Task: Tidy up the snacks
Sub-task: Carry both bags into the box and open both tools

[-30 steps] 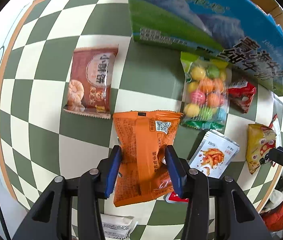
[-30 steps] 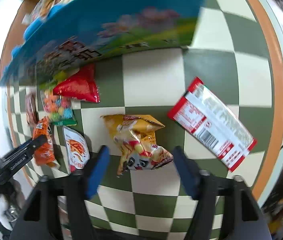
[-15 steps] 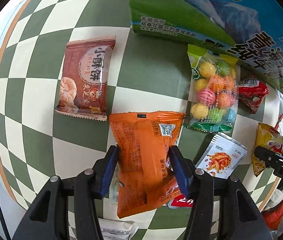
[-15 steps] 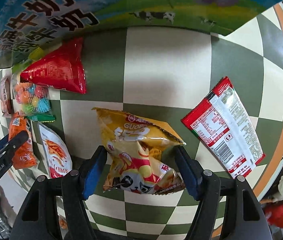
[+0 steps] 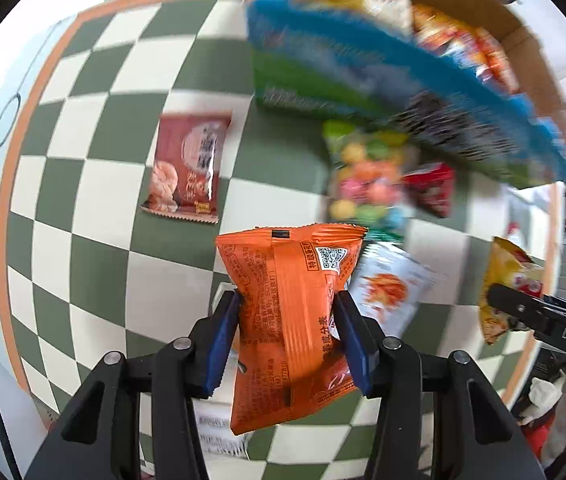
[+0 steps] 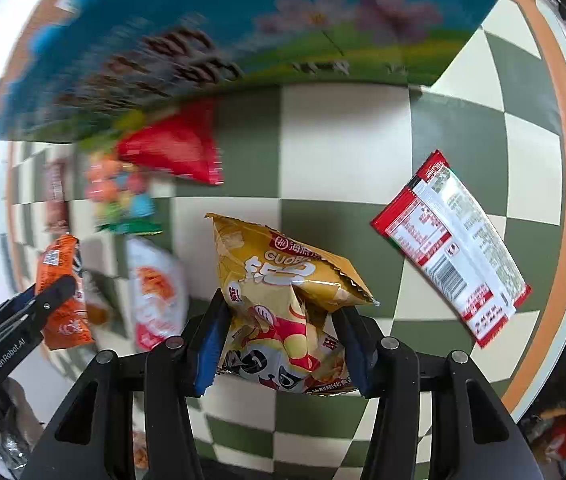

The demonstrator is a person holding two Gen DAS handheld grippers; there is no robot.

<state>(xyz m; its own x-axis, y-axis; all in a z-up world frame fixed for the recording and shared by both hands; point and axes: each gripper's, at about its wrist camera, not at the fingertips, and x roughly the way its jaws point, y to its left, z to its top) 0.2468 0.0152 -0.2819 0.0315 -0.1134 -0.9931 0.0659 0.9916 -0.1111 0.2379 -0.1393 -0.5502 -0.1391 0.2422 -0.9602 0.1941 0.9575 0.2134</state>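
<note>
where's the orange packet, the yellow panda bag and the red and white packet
orange packet [image 5: 287, 312], left wrist view, middle of its printed back.
yellow panda bag [image 6: 279, 304], right wrist view, centre of its crumpled front.
red and white packet [image 6: 453, 246], right wrist view, middle of its white label side.

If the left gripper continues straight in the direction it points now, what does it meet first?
Probably the checkered tablecloth below. The left gripper points down, jaws closing on the orange packet, which would land first; depth is unclear.

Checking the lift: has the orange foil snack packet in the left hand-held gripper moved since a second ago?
Yes. The orange foil snack packet has risen off the checkered tablecloth; the brown pastry packet now looks smaller.
</note>
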